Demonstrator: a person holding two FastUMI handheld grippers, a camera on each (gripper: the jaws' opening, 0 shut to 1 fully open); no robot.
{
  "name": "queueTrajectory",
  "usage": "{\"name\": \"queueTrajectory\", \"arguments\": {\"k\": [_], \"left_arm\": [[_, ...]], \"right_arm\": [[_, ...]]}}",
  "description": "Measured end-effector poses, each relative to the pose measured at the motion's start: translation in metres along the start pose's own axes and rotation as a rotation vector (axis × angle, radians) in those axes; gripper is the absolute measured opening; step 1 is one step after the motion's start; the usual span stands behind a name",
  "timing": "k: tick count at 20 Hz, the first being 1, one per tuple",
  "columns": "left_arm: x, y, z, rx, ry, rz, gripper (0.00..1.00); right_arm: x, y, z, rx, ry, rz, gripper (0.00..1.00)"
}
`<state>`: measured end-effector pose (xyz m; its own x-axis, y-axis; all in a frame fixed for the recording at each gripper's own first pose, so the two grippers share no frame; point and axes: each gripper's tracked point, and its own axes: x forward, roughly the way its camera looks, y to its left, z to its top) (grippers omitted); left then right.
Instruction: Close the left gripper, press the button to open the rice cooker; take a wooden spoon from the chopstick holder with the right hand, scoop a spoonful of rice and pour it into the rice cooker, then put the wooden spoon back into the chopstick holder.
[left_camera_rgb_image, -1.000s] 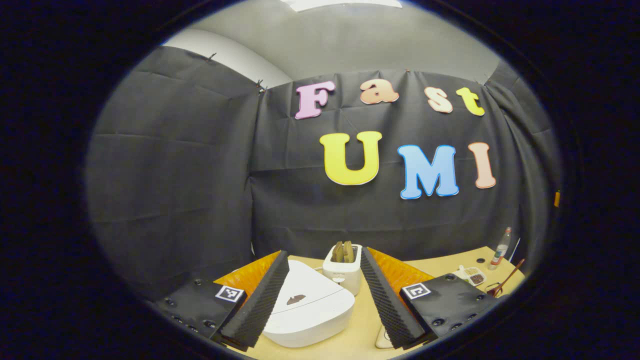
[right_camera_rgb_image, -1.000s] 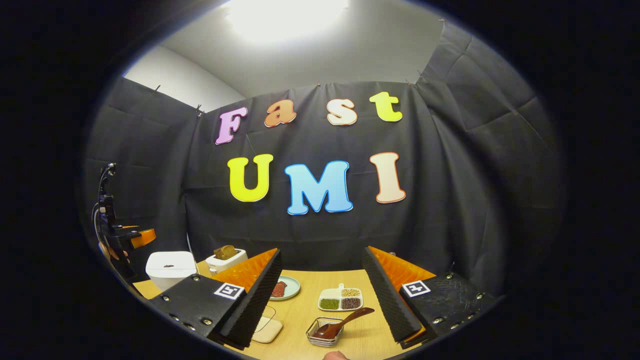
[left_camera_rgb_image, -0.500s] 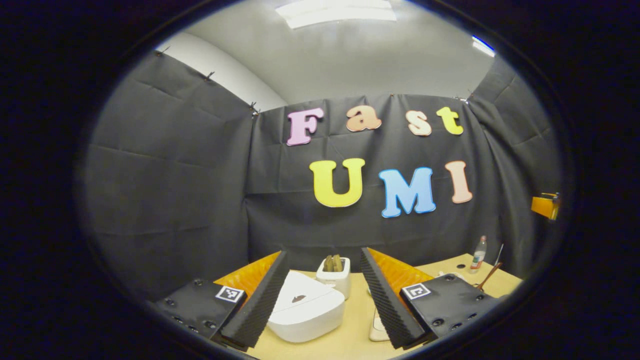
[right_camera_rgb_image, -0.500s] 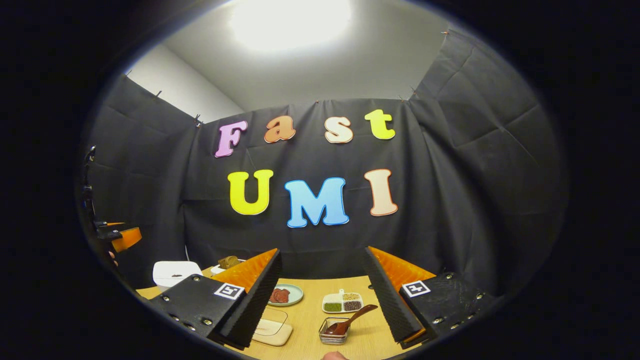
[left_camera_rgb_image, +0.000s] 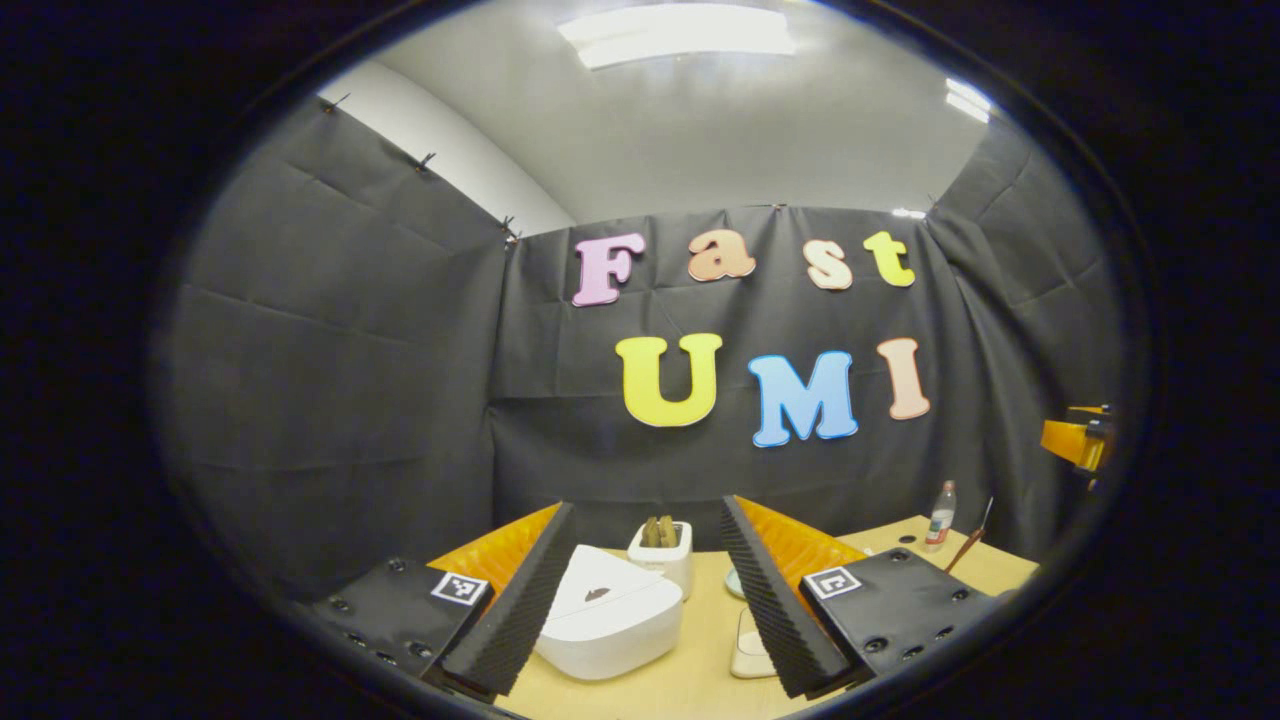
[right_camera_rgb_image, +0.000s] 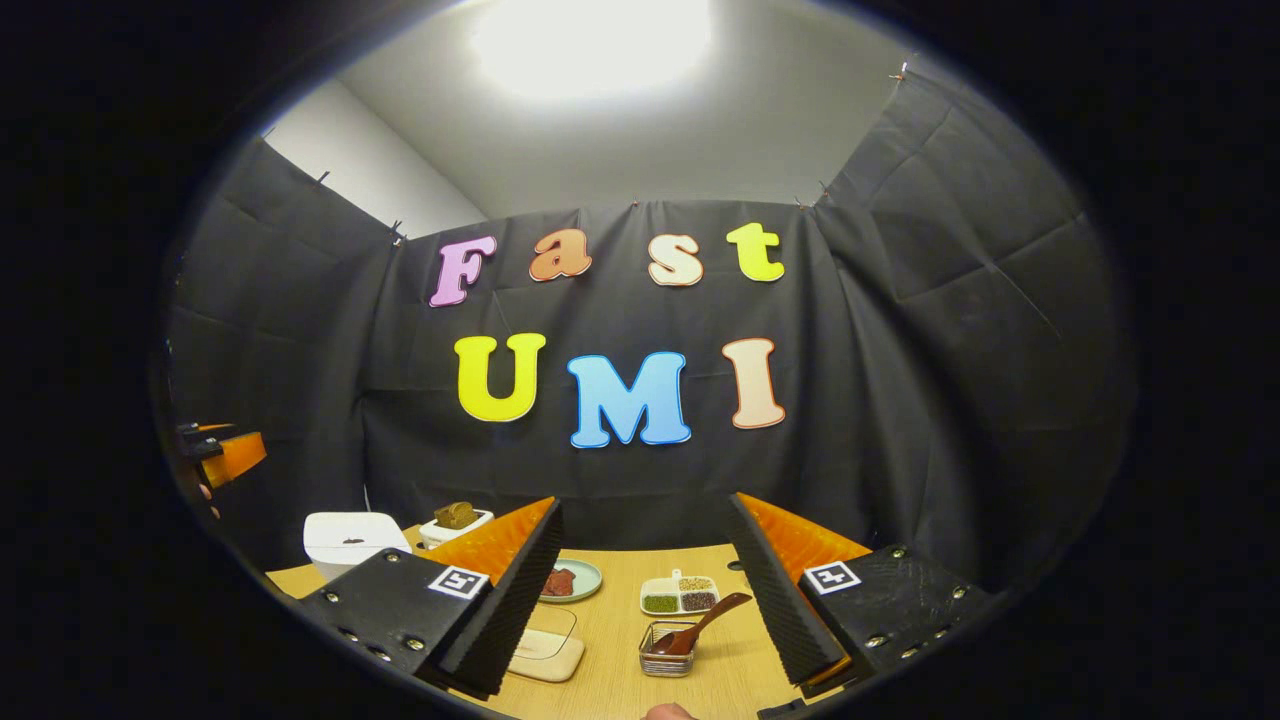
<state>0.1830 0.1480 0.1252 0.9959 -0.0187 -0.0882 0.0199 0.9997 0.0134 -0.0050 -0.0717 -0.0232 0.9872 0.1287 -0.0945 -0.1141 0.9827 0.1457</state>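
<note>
Left gripper view: left gripper (left_camera_rgb_image: 650, 590) had its fingers spread wide, gripping nothing, held above the light wooden table (left_camera_rgb_image: 690, 680). The white rounded rice cooker (left_camera_rgb_image: 610, 615) sat on the table between the fingers, lid down. Just behind it stood a white toaster (left_camera_rgb_image: 662, 555) with brown bread slices in its slots. A small beige flat pad (left_camera_rgb_image: 748, 655) lay by the inner edge of the right-side finger. A clear bottle (left_camera_rgb_image: 938, 515) stood at the far right of the table, and the right gripper's orange body (left_camera_rgb_image: 1072, 442) poked in at the right edge.

Right gripper view: right gripper (right_camera_rgb_image: 645, 600) fingers also spread, empty. Between them, a brown wooden spoon (right_camera_rgb_image: 700, 626) rested bowl-down in a small wire-mesh chopstick holder (right_camera_rgb_image: 667, 660), handle leaning up to the right. Behind it sat a white divided tray of grains (right_camera_rgb_image: 680, 596) and a pale green plate (right_camera_rgb_image: 572, 580) with something reddish. The rice cooker sat far left (right_camera_rgb_image: 350, 538), toaster beside it.
</note>
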Motion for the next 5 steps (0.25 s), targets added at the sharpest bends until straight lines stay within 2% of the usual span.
{"name": "queueTrajectory", "arguments": {"k": [2,3,4,5], "left_arm": [[-0.0016,-0.0002,0.0032,-0.014,-0.005,-0.003,0.99],[-0.0024,0.0008,0.0038,-0.015,-0.008,0.0,0.94],[-0.0036,0.0002,0.0048,-0.013,-0.01,-0.002,0.99],[-0.0043,0.001,0.0047,-0.01,-0.012,0.0,0.99]], "right_arm": [[-0.0031,0.0037,0.0031,-0.012,-0.01,0.001,0.99],[-0.0043,0.0053,0.0053,-0.016,-0.016,0.001,0.99],[-0.0052,0.0073,0.0058,-0.021,-0.018,0.004,0.99],[-0.006,0.0093,0.0066,-0.025,-0.019,0.007,0.99]]}}
